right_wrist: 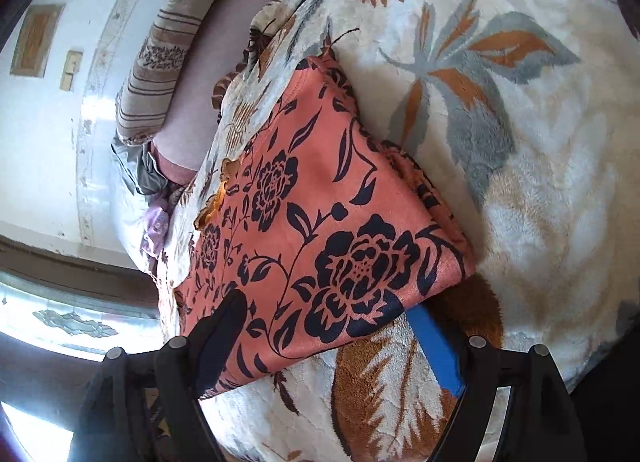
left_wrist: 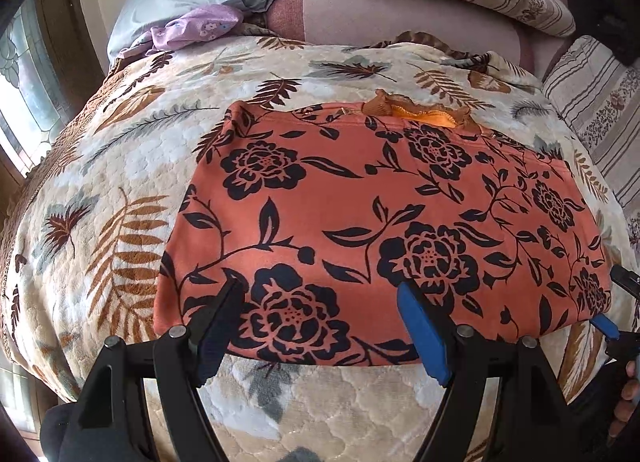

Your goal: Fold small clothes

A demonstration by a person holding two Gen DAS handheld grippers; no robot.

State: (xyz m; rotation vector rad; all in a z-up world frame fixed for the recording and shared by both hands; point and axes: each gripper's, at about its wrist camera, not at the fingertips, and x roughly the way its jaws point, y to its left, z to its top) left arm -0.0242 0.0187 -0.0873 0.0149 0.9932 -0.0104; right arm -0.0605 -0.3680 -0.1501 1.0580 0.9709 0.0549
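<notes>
Salmon-orange cloth printed with dark flowers, the small garment (left_wrist: 380,222) lies flat on the bed, spread over a plush leaf-patterned blanket (left_wrist: 120,166), its neckline (left_wrist: 420,112) turned toward the pillows. It looks already doubled: from the right wrist view its right edge shows stacked layers, so I'd guess one fold is done and the piece is laid square for the next.

Both tools sit at the near hem. The left gripper (left_wrist: 320,322) has its fingers spread wide, one dark tip and one blue pad resting over the hem toward the left corner, with cloth between but nothing pinched. The right gripper (right_wrist: 332,326) is at the near right corner, fingers equally apart; its blue one seems tucked under the corner while the dark one lies on top. That placement makes sense to me: a corner in each tool lets the hem be lifted evenly and carried toward the neckline without skewing.
</notes>
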